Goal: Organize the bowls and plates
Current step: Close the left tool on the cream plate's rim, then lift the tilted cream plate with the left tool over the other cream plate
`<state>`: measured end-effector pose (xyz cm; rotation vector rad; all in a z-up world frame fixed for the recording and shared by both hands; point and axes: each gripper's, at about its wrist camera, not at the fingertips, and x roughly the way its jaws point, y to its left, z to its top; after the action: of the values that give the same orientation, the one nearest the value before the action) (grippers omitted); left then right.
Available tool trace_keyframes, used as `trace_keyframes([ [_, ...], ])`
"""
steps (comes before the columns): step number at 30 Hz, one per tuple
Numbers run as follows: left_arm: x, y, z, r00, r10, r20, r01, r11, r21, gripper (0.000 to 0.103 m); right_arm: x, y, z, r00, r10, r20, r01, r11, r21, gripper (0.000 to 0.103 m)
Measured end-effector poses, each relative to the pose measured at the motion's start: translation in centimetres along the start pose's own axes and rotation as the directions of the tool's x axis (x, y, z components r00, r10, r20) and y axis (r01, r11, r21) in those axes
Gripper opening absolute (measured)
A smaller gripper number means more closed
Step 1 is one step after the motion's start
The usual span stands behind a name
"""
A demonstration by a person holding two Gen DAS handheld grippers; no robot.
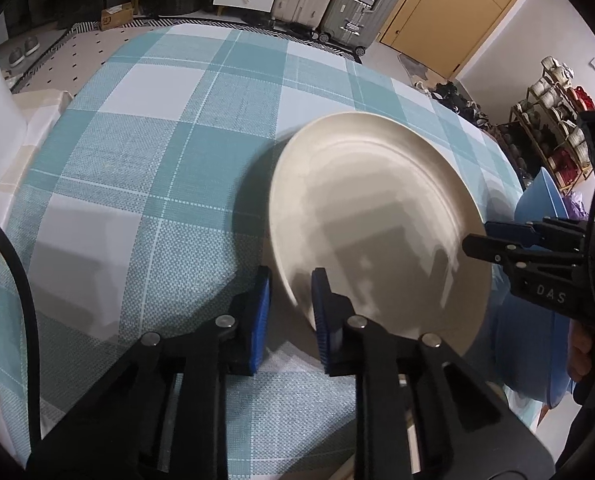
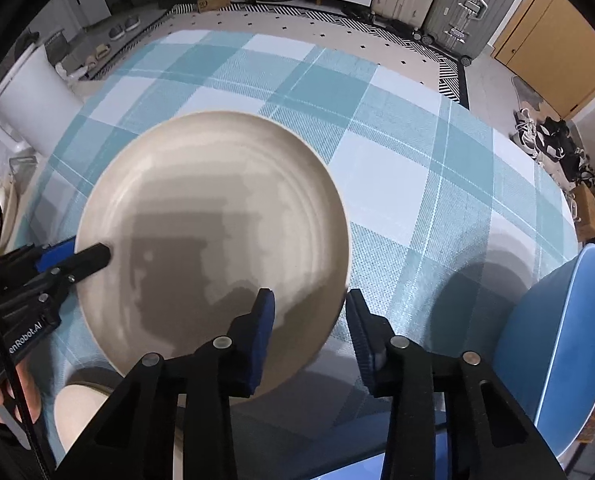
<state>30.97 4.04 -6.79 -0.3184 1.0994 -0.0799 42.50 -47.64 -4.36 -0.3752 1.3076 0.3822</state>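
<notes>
Left wrist: left hand-held gripper (image 1: 290, 312) pinches beige plate (image 1: 377, 216); right hand-held gripper (image 2: 311, 332) gapes.

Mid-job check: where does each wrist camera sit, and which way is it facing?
Left wrist: on the left hand-held gripper, facing forward over the checked tablecloth toward the suitcases; its own fingers straddle the beige plate rim; right hand-held gripper enters from the right.
Right wrist: on the right hand-held gripper, same heading; left hand-held gripper enters at left.
Shared: beige plate, blue bowl, checked tablecloth, suitcases.
</notes>
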Motion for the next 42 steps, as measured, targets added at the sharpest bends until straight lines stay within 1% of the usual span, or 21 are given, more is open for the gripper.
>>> trace_keyframes([
  [1, -0.1, -0.1, 0.0, 1.000, 0.001, 0.002, -0.001, 1.000, 0.006, 0.014, 0.0, -0.1, -0.1, 1.000, -0.005, 0.003, 0.005, 1.000, 0.000, 0.033],
  [3, -0.1, -0.4, -0.1, 1.000, 0.018, 0.008, -0.018, 1.000, 0.020, 0.013, 0.0, -0.2, -0.2, 1.000, -0.019, 0.006, 0.019, 1.000, -0.004, 0.026],
  [6, -0.1, -0.5, -0.1, 1.000, 0.021, 0.014, -0.022, 1.000, 0.018, 0.013, -0.1, -0.2, -0.3, 0.999, -0.040, 0.009, 0.040, 0.999, -0.011, 0.017],
  [7, -0.1, -0.4, -0.1, 1.000, 0.018, 0.014, -0.018, 1.000, 0.014, 0.013, 0.0, -0.3, -0.3, 0.999, -0.044, 0.011, 0.044, 0.999, -0.011, 0.016],
  [18, -0.5, -0.2, -0.4, 0.999, 0.036, 0.022, -0.036, 0.999, -0.001, 0.013, -0.4, -0.2, -0.6, 0.999, -0.024, 0.045, 0.024, 1.000, -0.002, 0.015],
  [27, -1.7, -0.5, -0.6, 0.997, 0.048, 0.053, -0.048, 0.999, 0.008, 0.013, -1.2, 0.1, -1.0, 0.998, -0.017, 0.068, 0.018, 1.000, -0.009, 0.015],
  [32, -2.9, -0.7, -0.8, 0.996, 0.052, 0.075, -0.054, 0.998, 0.016, 0.013, -2.2, 0.2, -1.3, 0.996, -0.010, 0.092, 0.011, 1.000, -0.007, 0.015],
  [42, -6.2, -1.4, -1.4, 0.991, 0.058, 0.118, -0.061, 0.998, 0.023, 0.013, -5.0, 1.0, -2.2, 0.990, -0.020, 0.141, 0.022, 1.000, -0.010, 0.016],
])
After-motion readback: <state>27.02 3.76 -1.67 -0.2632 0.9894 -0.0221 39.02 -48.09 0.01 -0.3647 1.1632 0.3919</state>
